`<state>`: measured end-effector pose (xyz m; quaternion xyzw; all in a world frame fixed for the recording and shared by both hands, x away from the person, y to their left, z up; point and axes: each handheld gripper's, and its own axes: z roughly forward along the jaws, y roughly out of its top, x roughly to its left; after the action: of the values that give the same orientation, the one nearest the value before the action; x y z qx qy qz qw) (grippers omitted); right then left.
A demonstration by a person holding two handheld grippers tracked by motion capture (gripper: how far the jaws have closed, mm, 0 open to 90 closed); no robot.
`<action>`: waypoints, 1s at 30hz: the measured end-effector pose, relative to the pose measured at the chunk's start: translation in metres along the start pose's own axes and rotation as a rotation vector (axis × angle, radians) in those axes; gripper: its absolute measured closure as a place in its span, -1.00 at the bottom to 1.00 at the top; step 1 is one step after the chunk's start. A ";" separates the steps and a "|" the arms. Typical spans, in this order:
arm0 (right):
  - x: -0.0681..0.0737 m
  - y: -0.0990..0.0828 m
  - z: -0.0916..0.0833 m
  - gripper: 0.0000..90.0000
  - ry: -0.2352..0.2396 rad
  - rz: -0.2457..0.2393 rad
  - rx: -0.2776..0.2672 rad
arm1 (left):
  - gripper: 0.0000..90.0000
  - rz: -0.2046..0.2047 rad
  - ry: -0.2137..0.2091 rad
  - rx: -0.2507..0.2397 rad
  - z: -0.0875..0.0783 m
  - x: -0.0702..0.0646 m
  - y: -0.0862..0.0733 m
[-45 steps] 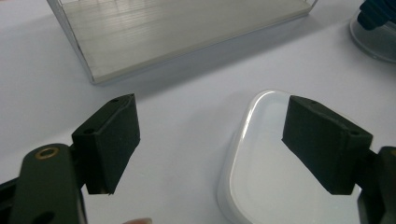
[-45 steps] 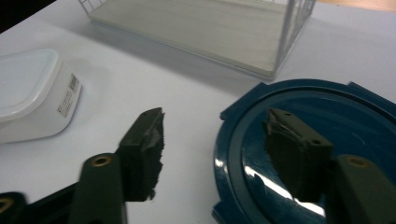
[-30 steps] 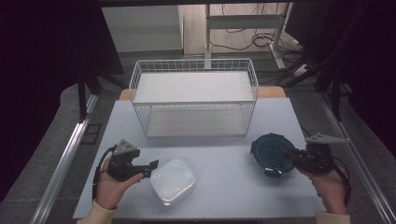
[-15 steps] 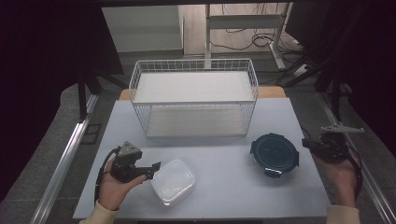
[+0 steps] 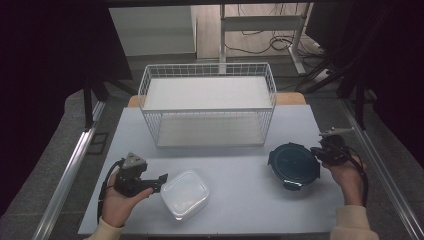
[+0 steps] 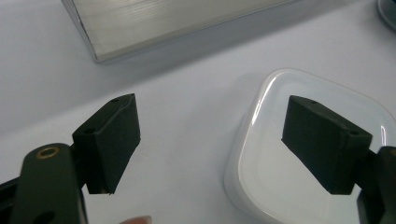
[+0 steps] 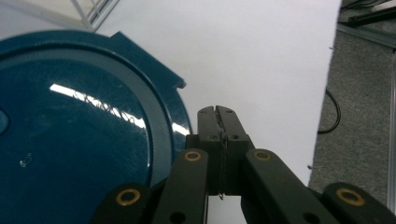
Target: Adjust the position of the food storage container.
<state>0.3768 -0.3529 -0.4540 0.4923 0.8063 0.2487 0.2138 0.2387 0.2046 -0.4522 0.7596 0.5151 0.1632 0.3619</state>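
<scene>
A clear rounded-square plastic container (image 5: 185, 195) lies on the white table near the front left. My left gripper (image 5: 161, 181) sits at its left edge, jaws open; in the left gripper view (image 6: 210, 140) one jaw stands over the container (image 6: 271, 186) and the other over bare table. A dark blue round lid (image 5: 293, 162) lies flat at the right. My right gripper (image 5: 320, 151) is just off its right rim, shut on nothing. The right gripper view shows the closed jaws (image 7: 217, 112) beside the lid (image 7: 70, 140).
A white wire basket (image 5: 207, 107) stands at the back middle of the table (image 5: 240, 200). The table's right edge (image 7: 327, 84) lies close to my right gripper, with grey floor and a cable beyond it.
My right gripper came off the lid's right rim, swung out to the right, and now sits beside the rim with its jaws closed. The left hand and container have not moved.
</scene>
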 end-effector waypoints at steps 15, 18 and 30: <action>0.005 0.002 0.001 0.99 -0.024 -0.074 -0.007 | -0.58 -0.006 -0.012 0.014 0.003 -0.001 -0.001; 0.007 0.002 0.001 0.99 -0.025 -0.079 -0.009 | -0.59 -0.009 -0.015 0.008 0.002 -0.001 -0.001; 0.024 0.008 0.002 0.99 -0.012 -0.137 0.012 | -0.59 -0.008 -0.014 0.010 0.001 0.001 -0.001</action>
<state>0.3730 -0.3277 -0.4533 0.4386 0.8383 0.2258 0.2323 0.2391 0.2048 -0.4537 0.7605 0.5165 0.1535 0.3624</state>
